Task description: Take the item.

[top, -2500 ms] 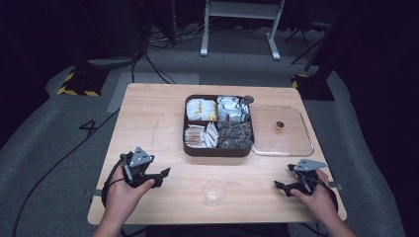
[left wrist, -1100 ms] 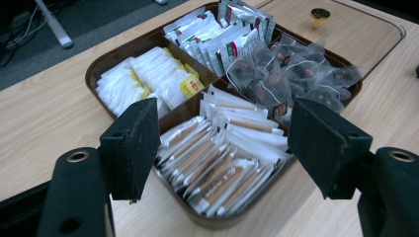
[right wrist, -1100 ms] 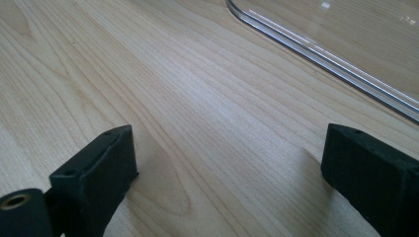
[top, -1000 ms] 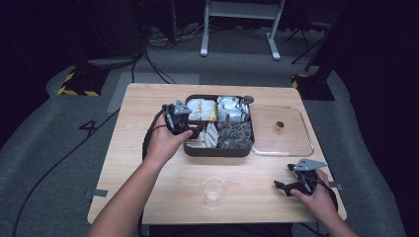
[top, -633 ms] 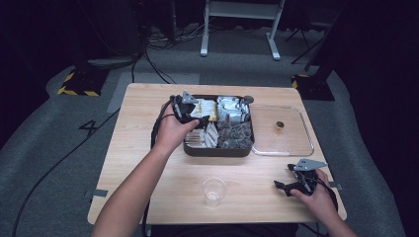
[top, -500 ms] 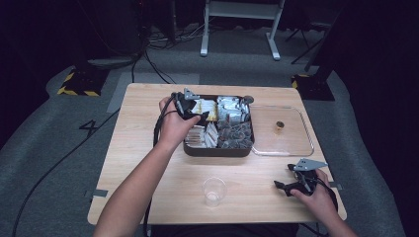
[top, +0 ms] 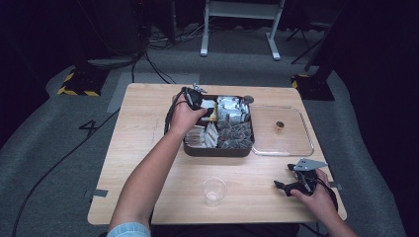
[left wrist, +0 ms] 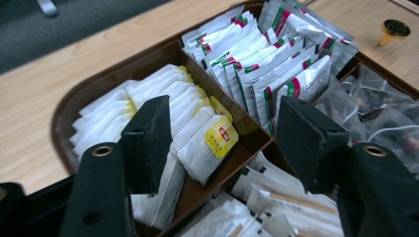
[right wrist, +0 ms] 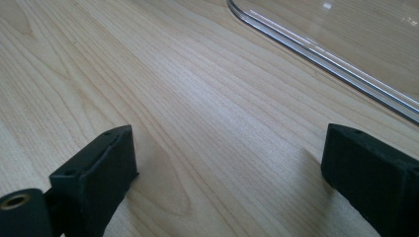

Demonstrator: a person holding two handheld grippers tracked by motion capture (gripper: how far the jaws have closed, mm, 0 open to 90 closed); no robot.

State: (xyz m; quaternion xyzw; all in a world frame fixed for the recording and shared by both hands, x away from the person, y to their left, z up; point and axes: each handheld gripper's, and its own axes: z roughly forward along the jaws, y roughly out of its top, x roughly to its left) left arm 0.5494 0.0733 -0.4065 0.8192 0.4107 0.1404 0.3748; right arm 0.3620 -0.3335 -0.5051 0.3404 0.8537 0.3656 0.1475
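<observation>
You held your left gripper point(left wrist: 217, 148) open above the dark brown compartmented tray point(left wrist: 62, 111), jaws straddling the white yellow-tagged tea bags point(left wrist: 207, 143) directly below, likely lining up a pick. Your right gripper point(right wrist: 227, 173) rested open on the wooden tabletop point(right wrist: 173, 89), empty, beside the clear plastic lid point(right wrist: 346, 44).

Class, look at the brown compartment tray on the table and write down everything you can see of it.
The brown tray is a dark, rounded-corner box, plastic by its look, sitting flat on the wooden table, with dividers splitting it into compartments. They hold white teabags with yellow tags, white sachets with red-and-green print, clear bags and paper-wrapped sticks. It is uncovered; a clear lid lies beside it, their edges apparently touching. The left gripper, jaws open, hovers over the teabag compartment.
</observation>
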